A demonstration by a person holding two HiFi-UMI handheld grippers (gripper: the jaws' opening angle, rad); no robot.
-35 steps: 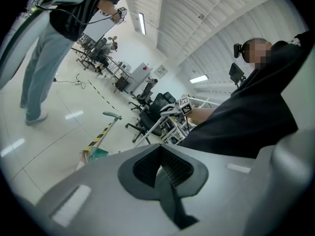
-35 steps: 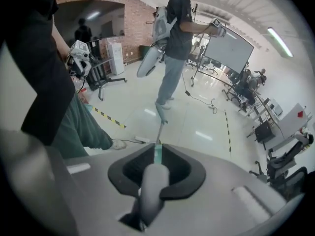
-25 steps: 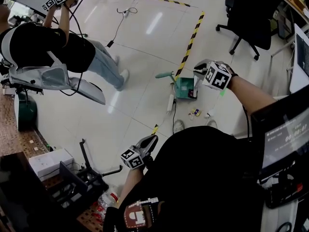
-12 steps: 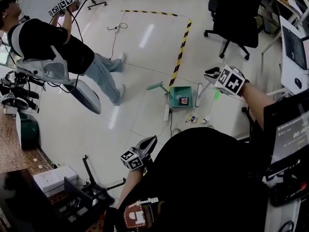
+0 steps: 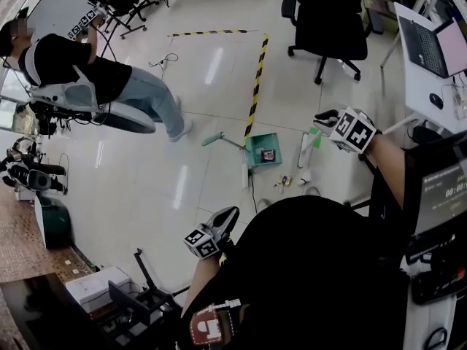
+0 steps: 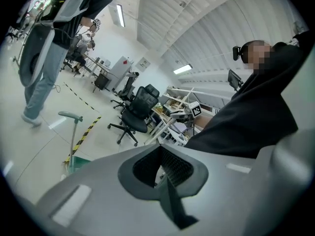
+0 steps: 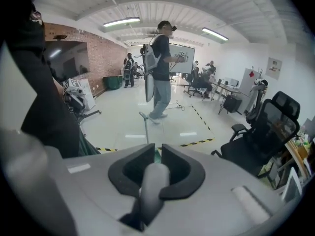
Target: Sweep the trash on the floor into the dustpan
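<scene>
Currently the right gripper has its jaws closed on the pale broom handle, which runs up between them in the right gripper view. The broom head rests on the floor, just right of the green dustpan. The dustpan sits on the floor at the end of the yellow-black tape, long handle pointing left, one small piece inside. Trash is a few small bits on the floor just below the dustpan, outside it. The left gripper hangs low near the body, jaws closed, nothing between them. Another person stands far left; an office chair is behind.
</scene>
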